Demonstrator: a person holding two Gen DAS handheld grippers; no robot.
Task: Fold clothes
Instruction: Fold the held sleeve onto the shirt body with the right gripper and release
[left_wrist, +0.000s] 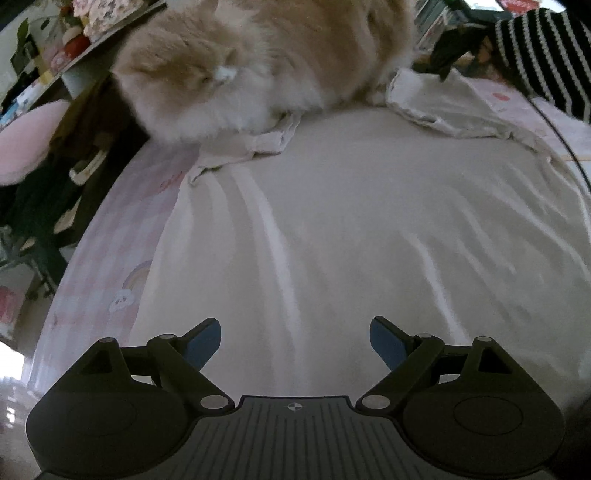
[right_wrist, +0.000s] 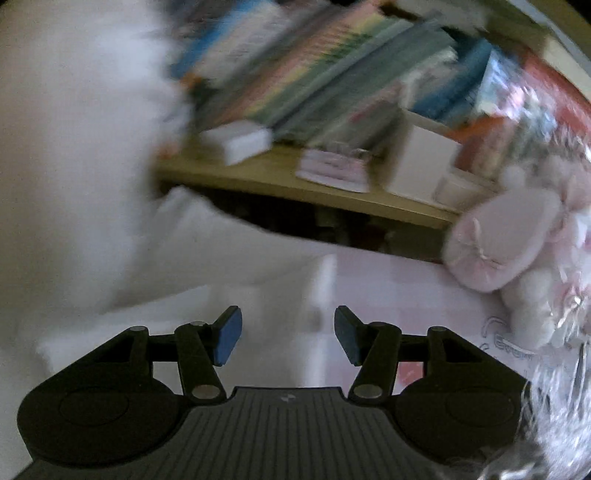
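A cream garment (left_wrist: 351, 221) lies spread flat on the bed, wrinkled, its far sleeve (left_wrist: 443, 107) bunched up. A fluffy ginger-and-white cat (left_wrist: 258, 66) sits on the garment's far edge. My left gripper (left_wrist: 295, 332) hovers open over the near part of the cloth, nothing between its blue pads (left_wrist: 207, 343). At the far right, a striped sleeve (left_wrist: 546, 55) holds my right gripper (left_wrist: 450, 55) by the bunched sleeve. The right wrist view is blurred: my right gripper (right_wrist: 288, 325) has its jaws apart and empty over white cloth (right_wrist: 229, 266) and pink sheet.
A pink checked sheet (left_wrist: 122, 240) with a rainbow print covers the bed. A wooden shelf (right_wrist: 295, 184) of books and boxes runs behind the bed. Pink plush toys (right_wrist: 509, 236) lie at the right. A dark cable (left_wrist: 565, 147) crosses the far right corner.
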